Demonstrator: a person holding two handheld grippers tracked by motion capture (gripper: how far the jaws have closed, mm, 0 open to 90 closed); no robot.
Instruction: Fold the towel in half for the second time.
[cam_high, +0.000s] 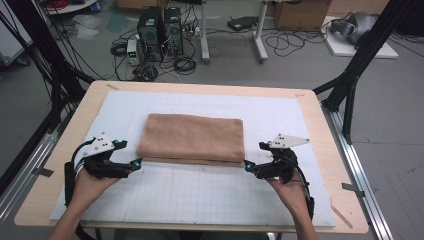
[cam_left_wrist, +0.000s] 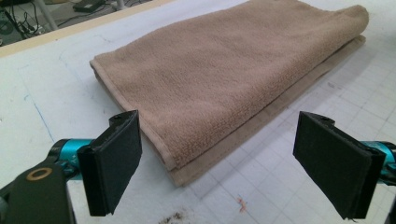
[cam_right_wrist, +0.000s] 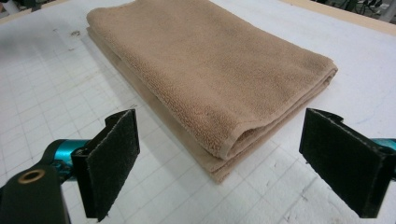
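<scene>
Folded brown towel (cam_high: 191, 138) flat on the white mat (cam_high: 200, 195), left gripper (cam_high: 136, 163) spread at its near left corner, right gripper (cam_high: 248, 165) spread at its near right corner, neither touching it

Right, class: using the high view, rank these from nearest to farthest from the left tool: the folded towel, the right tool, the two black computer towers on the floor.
1. Folded towel: just right of the left tool, near corner almost at its tips.
2. Right tool: across the mat, at the towel's other near corner.
3. Computer towers: on the floor beyond the table's far edge.

Grey floor (cam_high: 395, 115) strewn with cables (cam_high: 180, 62), computer towers (cam_high: 159, 32) behind.
</scene>
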